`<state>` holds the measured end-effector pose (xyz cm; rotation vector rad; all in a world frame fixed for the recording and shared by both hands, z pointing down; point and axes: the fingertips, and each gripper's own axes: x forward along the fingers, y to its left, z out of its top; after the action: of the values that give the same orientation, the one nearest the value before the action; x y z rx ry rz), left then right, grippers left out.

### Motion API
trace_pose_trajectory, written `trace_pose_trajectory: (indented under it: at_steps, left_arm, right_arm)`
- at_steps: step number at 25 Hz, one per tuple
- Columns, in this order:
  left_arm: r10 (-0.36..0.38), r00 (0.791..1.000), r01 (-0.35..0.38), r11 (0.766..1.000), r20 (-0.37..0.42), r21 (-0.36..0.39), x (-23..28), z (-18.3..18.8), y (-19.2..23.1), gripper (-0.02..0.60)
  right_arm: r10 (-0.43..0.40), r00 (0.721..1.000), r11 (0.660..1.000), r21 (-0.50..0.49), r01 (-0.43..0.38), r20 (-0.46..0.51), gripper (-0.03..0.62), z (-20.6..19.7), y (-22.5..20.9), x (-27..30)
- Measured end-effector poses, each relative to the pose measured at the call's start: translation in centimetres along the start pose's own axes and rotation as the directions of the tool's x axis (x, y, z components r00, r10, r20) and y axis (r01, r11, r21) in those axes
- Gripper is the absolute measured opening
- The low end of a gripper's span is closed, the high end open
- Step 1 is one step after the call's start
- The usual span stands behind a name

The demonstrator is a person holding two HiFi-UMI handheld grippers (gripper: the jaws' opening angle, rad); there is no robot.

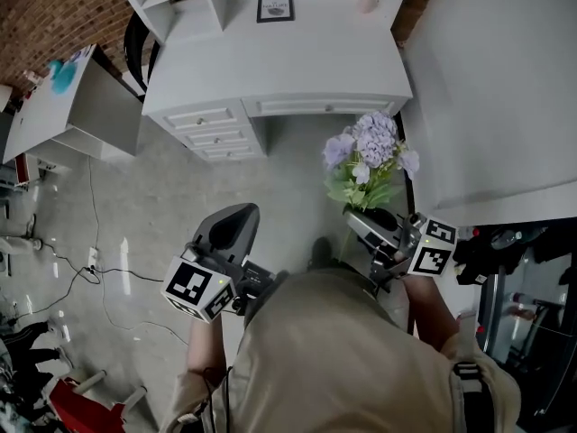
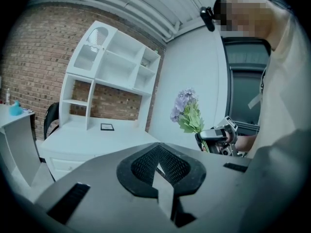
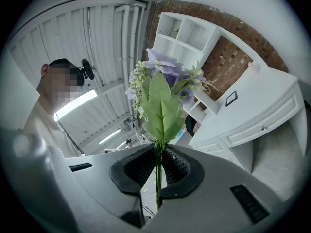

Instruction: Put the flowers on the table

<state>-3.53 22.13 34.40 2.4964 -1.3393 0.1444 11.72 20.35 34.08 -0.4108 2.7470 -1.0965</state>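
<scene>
Right gripper (image 3: pixel 158 174): its two jaws were squeezed tight on the thin green stem of the flowers (image 1: pixel 368 154).
Flowers: purple blooms with green leaves. They stood up out of the right gripper, in the air over the floor (image 1: pixel 135 197), not on the table.
Left gripper (image 2: pixel 158 171): its jaws were pressed together with nothing between them, low by the person's left side.
Table (image 1: pixel 306 61): a white desk straight ahead, well apart from the flowers.
On the table: a small picture frame (image 1: pixel 275 8) near the back, and a small pale thing (image 1: pixel 367 0) by the back right corner, too small to tell.
Drawers (image 1: pixel 213 126): white ones under the table's left side.
Shelves (image 2: pixel 114 62): a tall white set stood at the back of the table.
Walls: a red brick wall (image 1: pixel 41 12) behind, and a big white panel (image 1: pixel 496 88) just right of the flowers.
Left side: another pale table (image 1: pixel 54 106) with a blue-green thing (image 1: pixel 63 72) on it, and a dark chair (image 1: pixel 135 43) between the two tables.
Floor: grey, with thin black cables (image 1: pixel 90 269) lying on it.
</scene>
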Motion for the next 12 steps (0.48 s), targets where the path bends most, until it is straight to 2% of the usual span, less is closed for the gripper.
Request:
trace_pose_trajectory:
  at_steps: [8, 12]
  left_arm:
    - [0.032, 0.999, -0.032, 0.999, -0.014, -0.006, 3.9, 1.5, 1.0, 0.011]
    - [0.041, 0.999, -0.041, 0.999, -0.015, -0.006, 5.8, 3.0, 1.2, 0.011]
  right_arm:
    - [0.018, 0.994, 0.996, -0.088, -0.027, -0.107, 0.044, 1.6, -2.7, 0.7]
    - [0.025, 0.99, 0.995, -0.093, -0.038, -0.14, 0.044, 3.1, -3.8, 0.9]
